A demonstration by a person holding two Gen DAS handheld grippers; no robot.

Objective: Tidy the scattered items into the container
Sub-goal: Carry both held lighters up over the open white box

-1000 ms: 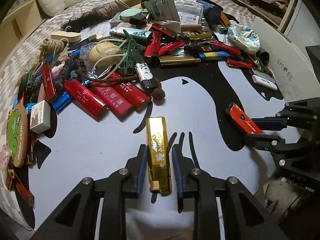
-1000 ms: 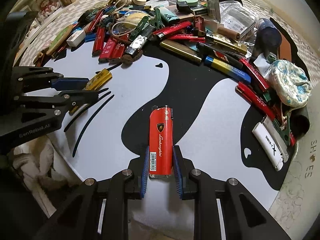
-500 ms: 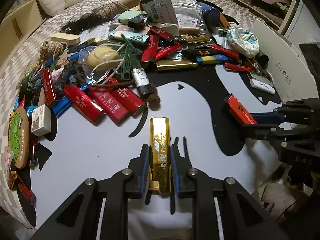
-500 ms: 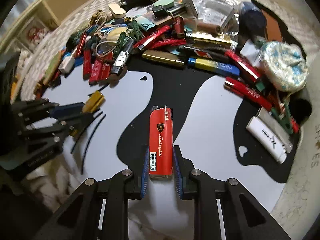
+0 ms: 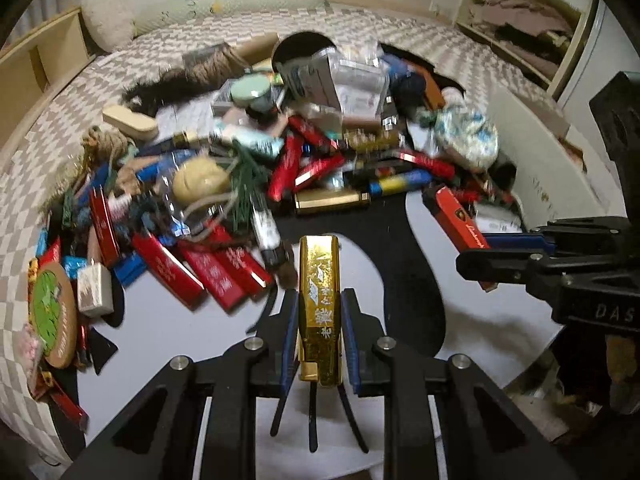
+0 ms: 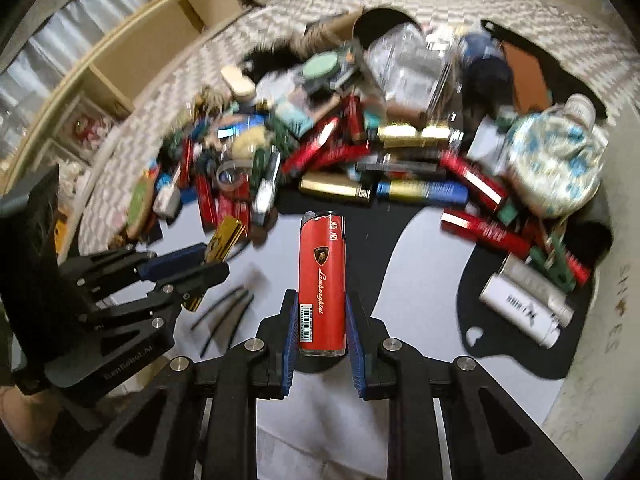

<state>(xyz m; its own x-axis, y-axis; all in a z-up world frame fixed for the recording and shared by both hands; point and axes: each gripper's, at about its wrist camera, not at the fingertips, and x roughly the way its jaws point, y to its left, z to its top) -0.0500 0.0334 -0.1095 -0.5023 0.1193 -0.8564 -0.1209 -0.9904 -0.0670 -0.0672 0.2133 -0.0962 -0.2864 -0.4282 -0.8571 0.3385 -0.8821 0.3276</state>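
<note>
My left gripper (image 5: 319, 304) is shut on a gold lighter (image 5: 320, 300) and holds it lifted above the white and black table (image 5: 168, 332). My right gripper (image 6: 321, 308) is shut on a red Lamborghini lighter (image 6: 322, 280), also lifted. Each gripper shows in the other's view: the right one with the red lighter (image 5: 460, 222) at the right, the left one with the gold lighter (image 6: 224, 238) at the left. A container is not clearly in view.
A dense pile of lighters and small items (image 5: 280, 160) covers the far half of the table. A white lighter (image 6: 520, 308) lies at the right. A white box side marked SHOES (image 5: 540, 168) stands at the right. A checkered bed (image 5: 400, 28) lies behind.
Both grippers have risen from the table with their lighters and tilted up. The left gripper closed on the gold lighter a second ago.
</note>
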